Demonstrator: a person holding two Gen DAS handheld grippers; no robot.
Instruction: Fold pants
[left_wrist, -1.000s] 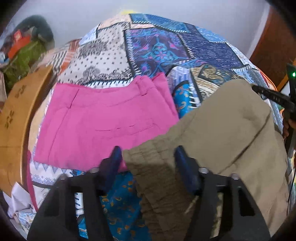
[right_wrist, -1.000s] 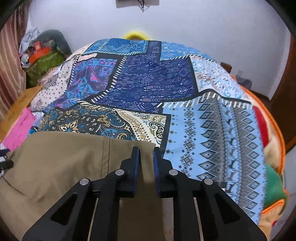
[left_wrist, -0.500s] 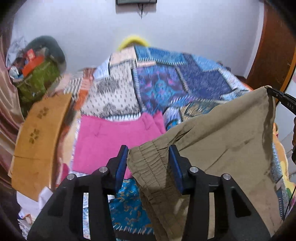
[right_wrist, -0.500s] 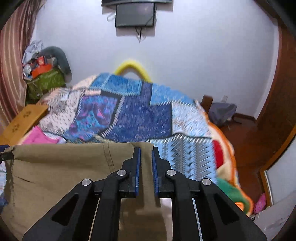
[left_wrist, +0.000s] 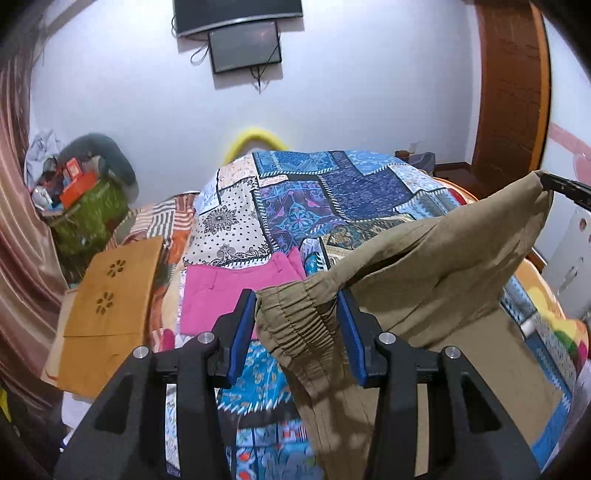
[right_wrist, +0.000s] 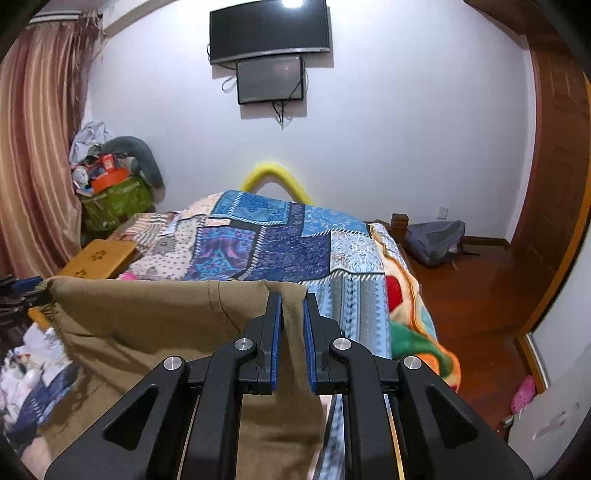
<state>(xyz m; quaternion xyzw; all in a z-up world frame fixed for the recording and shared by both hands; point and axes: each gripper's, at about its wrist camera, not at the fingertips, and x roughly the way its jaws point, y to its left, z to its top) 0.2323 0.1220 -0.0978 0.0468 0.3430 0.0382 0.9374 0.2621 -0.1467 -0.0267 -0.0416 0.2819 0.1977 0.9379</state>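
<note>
Khaki pants (left_wrist: 443, 266) hang stretched in the air between my two grippers, above the patchwork bed (left_wrist: 332, 192). My left gripper (left_wrist: 297, 299) is shut on the bunched elastic waistband, which fills the gap between its blue pads. My right gripper (right_wrist: 293, 299) is shut on the other top corner of the khaki pants (right_wrist: 147, 317), with only a thin fold of cloth between its pads. The right gripper's tip (left_wrist: 565, 186) shows at the far right of the left wrist view. The left gripper (right_wrist: 22, 291) shows at the left edge of the right wrist view.
Folded pink pants (left_wrist: 221, 291) lie on the bed below the left gripper. A wooden board (left_wrist: 110, 291) rests at the bed's left edge, with a green bag (left_wrist: 88, 218) of clutter behind it. A grey backpack (right_wrist: 436, 240) sits on the wooden floor at the right.
Both grippers have risen and lifted the khaki pants off the bed. The left jaws narrowed onto the waistband. Both views now take in the wall and its screens.
</note>
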